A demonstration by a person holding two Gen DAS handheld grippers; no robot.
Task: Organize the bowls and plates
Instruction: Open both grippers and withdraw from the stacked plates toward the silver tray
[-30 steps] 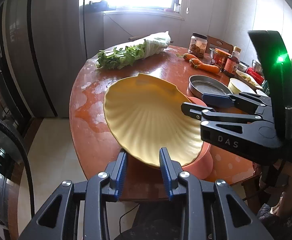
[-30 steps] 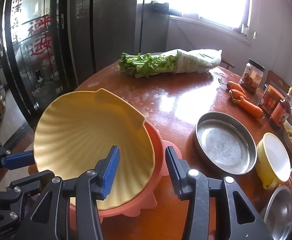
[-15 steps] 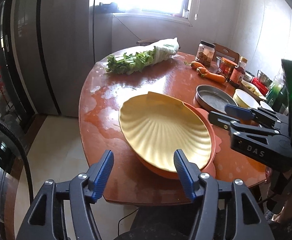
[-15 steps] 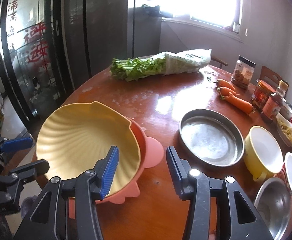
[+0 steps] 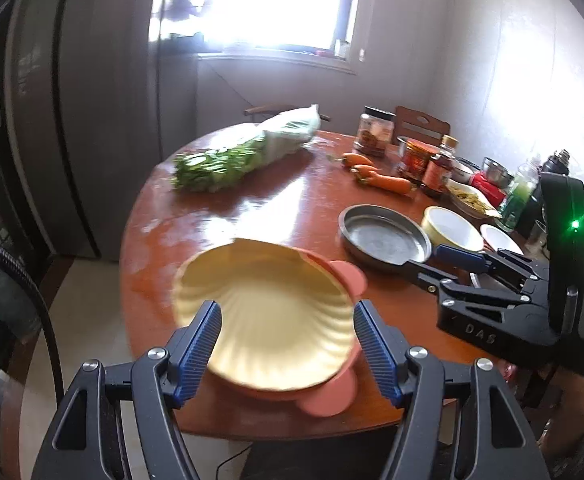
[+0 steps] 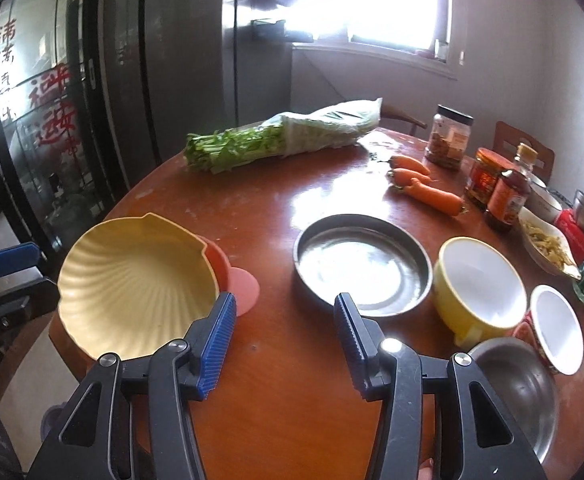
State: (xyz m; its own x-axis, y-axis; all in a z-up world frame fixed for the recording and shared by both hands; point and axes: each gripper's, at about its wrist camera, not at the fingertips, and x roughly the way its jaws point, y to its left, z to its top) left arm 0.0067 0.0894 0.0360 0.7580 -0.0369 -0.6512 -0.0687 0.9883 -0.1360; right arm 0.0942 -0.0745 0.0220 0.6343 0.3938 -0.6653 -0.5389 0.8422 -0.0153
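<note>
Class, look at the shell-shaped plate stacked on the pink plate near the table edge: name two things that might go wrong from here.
1. The yellow shell plate and pink plate beneath it sit at the table edge; a nudge might tip them off.
2. The left hand-held gripper, whose jaws have just been opening, straddles the plate's near rim without pressing it; lifting away carelessly may catch it.

The letters "DAS" stand on the right gripper (image 5: pixel 448 258); red Chinese characters, not legible, mark the glass door (image 6: pixel 31 120) left of the table (image 6: pixel 283 200).
</note>
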